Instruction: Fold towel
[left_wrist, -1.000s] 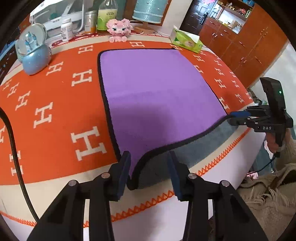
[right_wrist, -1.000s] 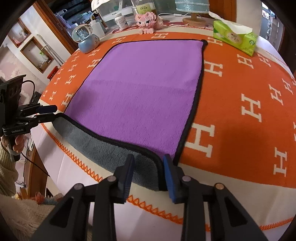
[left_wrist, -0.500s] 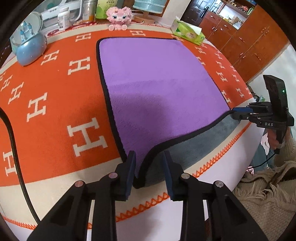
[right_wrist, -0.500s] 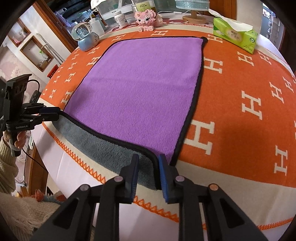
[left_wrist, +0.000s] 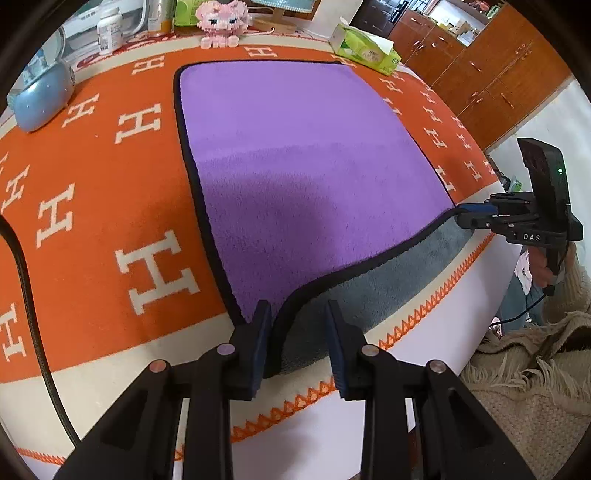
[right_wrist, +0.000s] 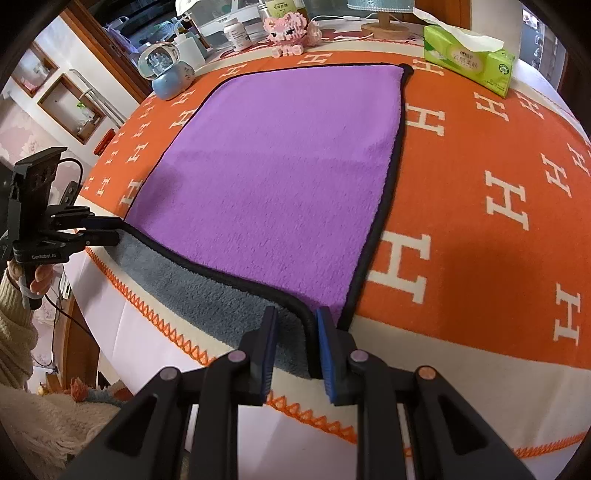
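A purple towel (left_wrist: 303, 155) with a black hem and grey underside lies flat on the orange table cover; it also shows in the right wrist view (right_wrist: 280, 177). Its near edge is curled up, showing the grey side (left_wrist: 369, 291). My left gripper (left_wrist: 297, 325) is shut on the towel's near left corner. My right gripper (right_wrist: 295, 332) is shut on the near right corner; it also shows from the side in the left wrist view (left_wrist: 476, 218). The left gripper shows in the right wrist view (right_wrist: 99, 230), jaws closed on the hem.
At the table's far edge stand a green tissue box (right_wrist: 469, 59), a pink block figure (right_wrist: 288, 29), a blue snow globe (right_wrist: 170, 70), bottles (left_wrist: 109, 29) and a lamp base (right_wrist: 384, 29). A black cable (left_wrist: 29, 295) crosses the left. The table edge (left_wrist: 406, 325) is right beneath the grippers.
Both grippers closed their jaws onto the towel's near corners and moved slightly forward. The near edge has lifted a little more, showing more grey underside.
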